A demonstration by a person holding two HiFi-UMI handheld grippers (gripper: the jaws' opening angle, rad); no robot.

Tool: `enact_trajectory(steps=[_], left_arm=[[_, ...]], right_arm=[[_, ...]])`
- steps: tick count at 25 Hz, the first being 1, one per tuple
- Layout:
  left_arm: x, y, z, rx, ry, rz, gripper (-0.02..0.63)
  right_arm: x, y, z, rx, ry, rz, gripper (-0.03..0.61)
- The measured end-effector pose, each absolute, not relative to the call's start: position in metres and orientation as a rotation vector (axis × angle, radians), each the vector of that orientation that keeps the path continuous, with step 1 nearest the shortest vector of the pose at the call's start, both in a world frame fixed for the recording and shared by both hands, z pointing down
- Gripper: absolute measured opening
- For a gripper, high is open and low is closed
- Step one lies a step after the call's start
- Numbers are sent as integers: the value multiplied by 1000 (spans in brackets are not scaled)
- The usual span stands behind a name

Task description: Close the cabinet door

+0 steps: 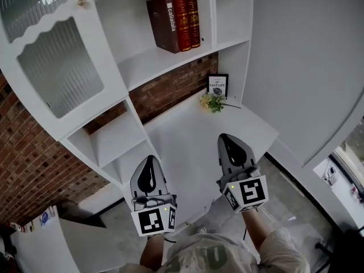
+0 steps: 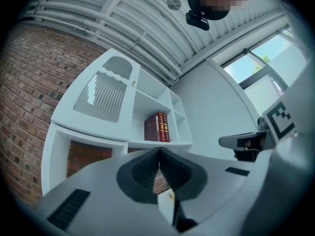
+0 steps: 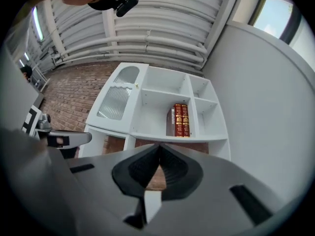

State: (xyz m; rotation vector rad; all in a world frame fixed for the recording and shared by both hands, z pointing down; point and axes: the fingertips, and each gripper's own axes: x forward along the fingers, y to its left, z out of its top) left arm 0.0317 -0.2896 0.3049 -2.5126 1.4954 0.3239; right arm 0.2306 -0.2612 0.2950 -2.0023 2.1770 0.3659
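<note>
Showing both tongs low in the head view, the left gripper (image 1: 151,162) at 7 o'clock and the right gripper (image 1: 227,141) at 5 o'clock. Each has its jaws pressed together on nothing and is well apart from the cabinet. The cabinet door (image 1: 60,67) sits at 10 o'clock, with its knob (image 1: 82,2) beside the shelf of books (image 1: 179,19), and looks flush or nearly so. If a gap remains, closed tips should press the white frame near the knob edge, not the ribbed glass, and push squarely until the door seats.
</note>
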Motion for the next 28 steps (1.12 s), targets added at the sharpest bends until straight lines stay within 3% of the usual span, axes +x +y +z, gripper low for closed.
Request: enact_trajectory(steps=[9, 28], left_arm=[[48, -285, 320, -2557, 1473, 296, 12], [53, -288, 332, -2596, 1485, 245, 14]], right_arm=[[224, -251, 350, -2039, 2278, 202, 17], [227, -245, 375, -2056, 2357, 140, 17]])
